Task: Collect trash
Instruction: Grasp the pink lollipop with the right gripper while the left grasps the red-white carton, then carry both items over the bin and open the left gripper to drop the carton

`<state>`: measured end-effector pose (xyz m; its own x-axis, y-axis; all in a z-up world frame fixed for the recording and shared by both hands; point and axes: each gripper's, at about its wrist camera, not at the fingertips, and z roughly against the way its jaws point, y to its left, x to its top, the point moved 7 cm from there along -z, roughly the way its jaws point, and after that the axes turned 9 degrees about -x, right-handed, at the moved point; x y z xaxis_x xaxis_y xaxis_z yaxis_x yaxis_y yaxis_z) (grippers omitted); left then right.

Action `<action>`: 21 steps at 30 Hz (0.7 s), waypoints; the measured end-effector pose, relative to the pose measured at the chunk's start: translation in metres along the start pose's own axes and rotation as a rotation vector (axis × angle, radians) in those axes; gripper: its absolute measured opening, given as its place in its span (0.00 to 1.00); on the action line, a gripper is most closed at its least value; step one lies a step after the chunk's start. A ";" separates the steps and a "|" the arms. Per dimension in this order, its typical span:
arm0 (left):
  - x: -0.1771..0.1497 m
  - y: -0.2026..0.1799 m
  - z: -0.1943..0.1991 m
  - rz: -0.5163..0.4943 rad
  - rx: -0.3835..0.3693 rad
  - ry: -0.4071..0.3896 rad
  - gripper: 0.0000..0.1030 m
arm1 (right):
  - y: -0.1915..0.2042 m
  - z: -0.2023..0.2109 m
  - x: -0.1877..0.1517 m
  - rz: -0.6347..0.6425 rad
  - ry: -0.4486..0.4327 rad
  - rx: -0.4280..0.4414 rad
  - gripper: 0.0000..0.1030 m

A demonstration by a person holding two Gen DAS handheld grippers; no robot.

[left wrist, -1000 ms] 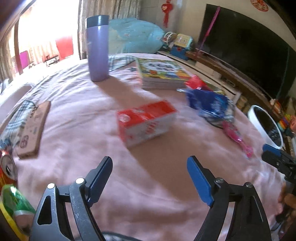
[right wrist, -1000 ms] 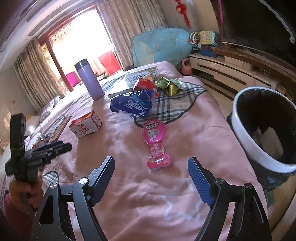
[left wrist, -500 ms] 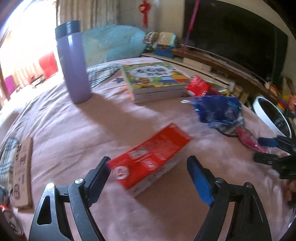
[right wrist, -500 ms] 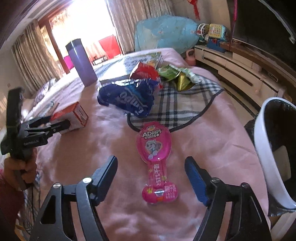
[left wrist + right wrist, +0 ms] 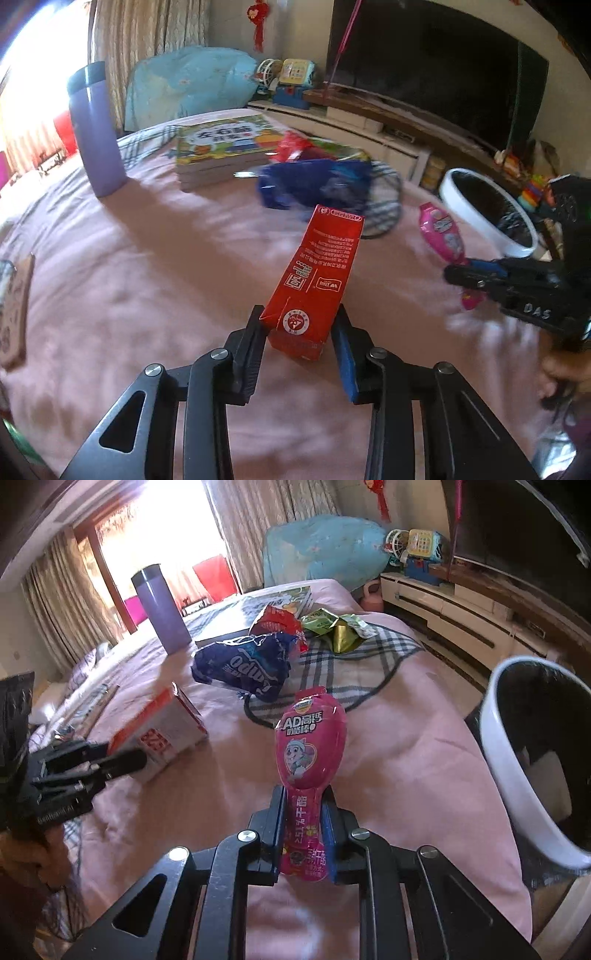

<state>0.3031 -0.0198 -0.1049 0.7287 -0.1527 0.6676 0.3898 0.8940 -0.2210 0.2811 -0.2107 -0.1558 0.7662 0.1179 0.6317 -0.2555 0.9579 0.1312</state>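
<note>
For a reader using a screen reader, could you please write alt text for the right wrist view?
The right gripper, its jaws just closed, pinches the stem of a pink spoon-shaped snack packet above a pink bedspread. A white bin stands to the right; a blue wrapper lies beyond.

The bed cover [image 5: 406, 746] is plain pink, with a grey, white and dark checked cloth [image 5: 354, 661] on it. The carton [image 5: 317, 280] is red with white print. The cheese-stick wrapper [image 5: 310, 749] is hot pink with white lettering and a cartoon pup. The crumpled snack bag [image 5: 247, 668] is dark blue with white letters. The flask [image 5: 160, 609] is lilac with a dark cap. The bin [image 5: 517, 775] is white outside, black inside. The book [image 5: 221, 140] has a green and yellow cover.
</note>
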 end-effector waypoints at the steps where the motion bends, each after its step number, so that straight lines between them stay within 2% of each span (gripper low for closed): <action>1: -0.001 -0.006 0.003 0.003 -0.007 -0.007 0.33 | -0.004 0.005 -0.002 -0.013 -0.004 0.006 0.17; 6: -0.001 -0.037 0.011 0.018 -0.042 -0.035 0.32 | -0.021 0.024 -0.009 -0.065 -0.023 0.022 0.17; 11: -0.005 -0.066 0.008 0.027 -0.075 -0.028 0.32 | -0.041 0.043 -0.012 -0.106 -0.049 0.018 0.17; 21: 0.004 -0.119 -0.007 0.010 -0.142 -0.020 0.32 | -0.093 0.078 -0.017 -0.187 -0.103 -0.029 0.17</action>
<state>0.2637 -0.1295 -0.0808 0.7220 -0.1341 0.6788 0.4591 0.8268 -0.3250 0.2458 -0.3222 -0.1187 0.7339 -0.0886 0.6735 -0.0963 0.9679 0.2323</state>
